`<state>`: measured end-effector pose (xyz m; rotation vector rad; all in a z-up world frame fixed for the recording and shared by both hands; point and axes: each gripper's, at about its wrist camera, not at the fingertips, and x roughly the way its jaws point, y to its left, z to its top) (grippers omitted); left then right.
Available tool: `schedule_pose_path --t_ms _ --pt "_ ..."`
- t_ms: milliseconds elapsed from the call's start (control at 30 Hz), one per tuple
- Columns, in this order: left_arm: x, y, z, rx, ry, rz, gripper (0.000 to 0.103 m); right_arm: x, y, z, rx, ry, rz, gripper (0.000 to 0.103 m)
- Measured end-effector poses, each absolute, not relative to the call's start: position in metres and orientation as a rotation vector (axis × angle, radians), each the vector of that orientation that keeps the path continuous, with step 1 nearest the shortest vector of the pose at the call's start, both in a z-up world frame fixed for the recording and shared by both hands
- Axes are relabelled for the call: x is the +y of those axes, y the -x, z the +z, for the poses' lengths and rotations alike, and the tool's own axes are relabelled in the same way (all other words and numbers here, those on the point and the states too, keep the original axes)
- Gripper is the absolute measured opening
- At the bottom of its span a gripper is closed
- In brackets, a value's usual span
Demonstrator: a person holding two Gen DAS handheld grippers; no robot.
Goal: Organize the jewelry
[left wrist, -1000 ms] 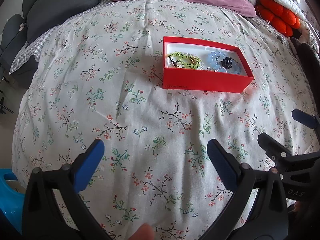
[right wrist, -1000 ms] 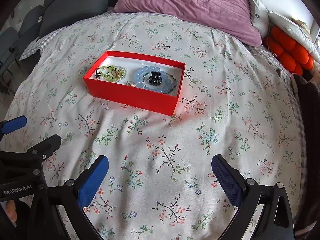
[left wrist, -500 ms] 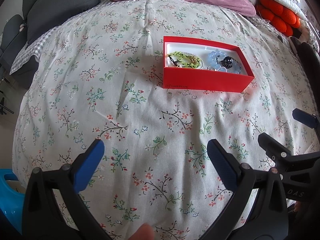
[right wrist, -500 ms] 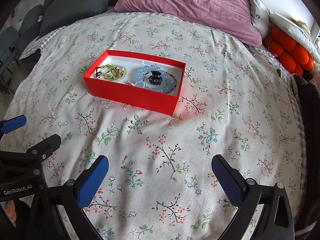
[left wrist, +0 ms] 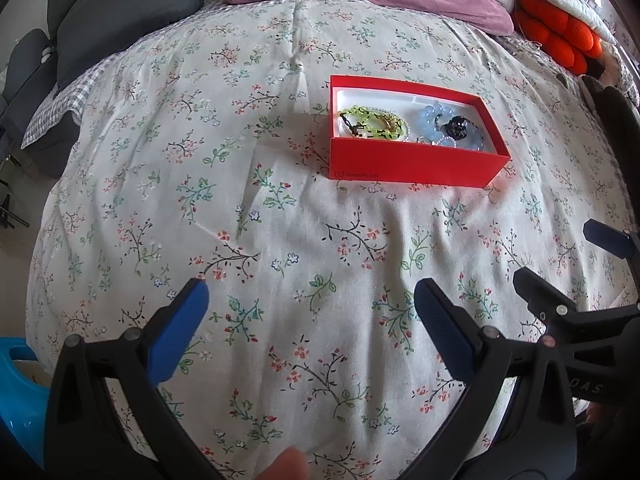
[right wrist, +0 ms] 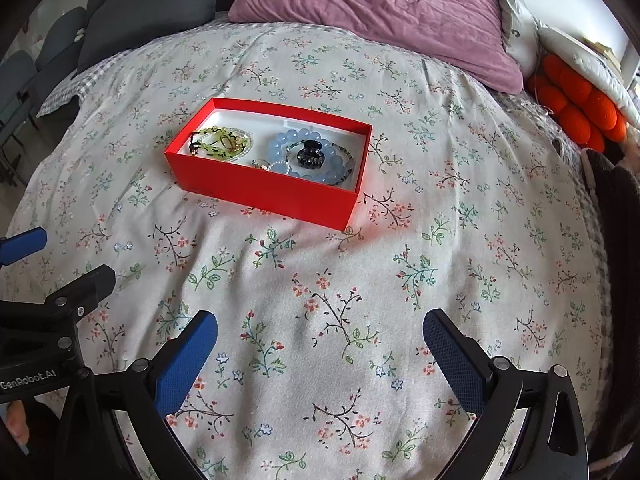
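The jewelry appears gathered already: a green bracelet (right wrist: 218, 142), blue beads (right wrist: 316, 156) and a black clip (right wrist: 310, 155) lie inside the red box (right wrist: 264, 188) on the bed (right wrist: 360, 280). Both tongs, left (left wrist: 308, 312) and right (right wrist: 320, 336), hang spread and empty, well short of it; little seems left.

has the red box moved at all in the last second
No. In the right wrist view the red box sits against the same flower sprigs of the floral bedspread as before, its contents unchanged; both claws hover open, well short of it.
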<state>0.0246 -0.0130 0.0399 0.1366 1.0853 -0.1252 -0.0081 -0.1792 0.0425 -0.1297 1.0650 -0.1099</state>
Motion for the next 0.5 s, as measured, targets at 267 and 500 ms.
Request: schedule_pose_path --t_ms 267,500 --pt "-0.0142 -0.0256 0.0382 1.088 -0.14 -0.119 0.102 -0.181 0.0082 0.0424 1.065 0.129 -0.112 0.103" --pt "-0.0181 -0.028 0.0329 1.074 -0.14 -0.128 0.102 -0.1841 0.0061 0.0374 1.07 0.13 -0.13 0.103"
